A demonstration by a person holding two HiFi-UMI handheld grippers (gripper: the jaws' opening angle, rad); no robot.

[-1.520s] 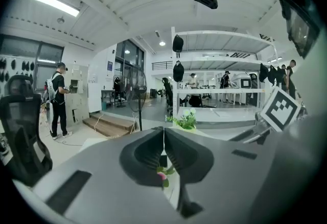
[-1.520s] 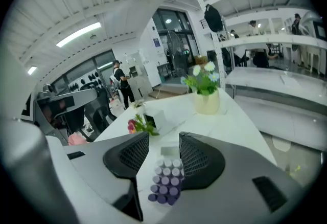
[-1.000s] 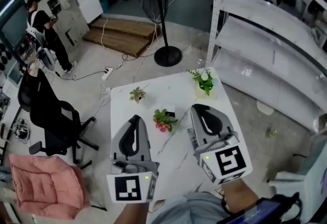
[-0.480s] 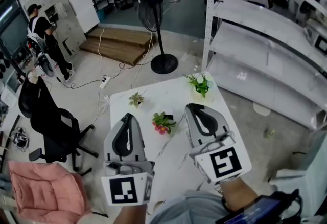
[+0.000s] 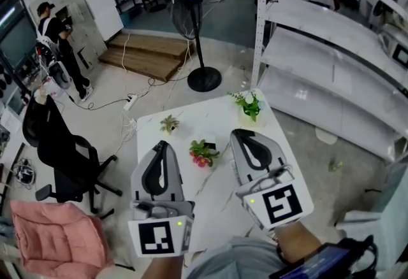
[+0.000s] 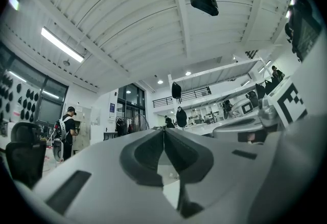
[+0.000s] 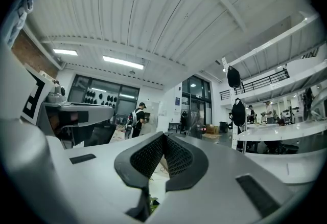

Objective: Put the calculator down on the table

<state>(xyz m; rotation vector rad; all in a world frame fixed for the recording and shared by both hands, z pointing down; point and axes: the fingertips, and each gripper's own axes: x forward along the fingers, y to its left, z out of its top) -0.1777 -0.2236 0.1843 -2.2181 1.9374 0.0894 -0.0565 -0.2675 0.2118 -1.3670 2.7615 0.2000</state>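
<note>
Two handheld grippers are held above a white table (image 5: 220, 117). The left gripper (image 5: 160, 144) and right gripper (image 5: 237, 133) are both pressed together, with nothing pinched. No calculator is held; a small dark object (image 5: 211, 143) just beside the red-flowered plant (image 5: 203, 152) may be it (too small to confirm). It would likely prove light, rigid and slick, best taken across its side edges. Two more pots are seen, holding a leafy green plant (image 5: 248, 106) and a small pale plant (image 5: 169, 123).
</note>
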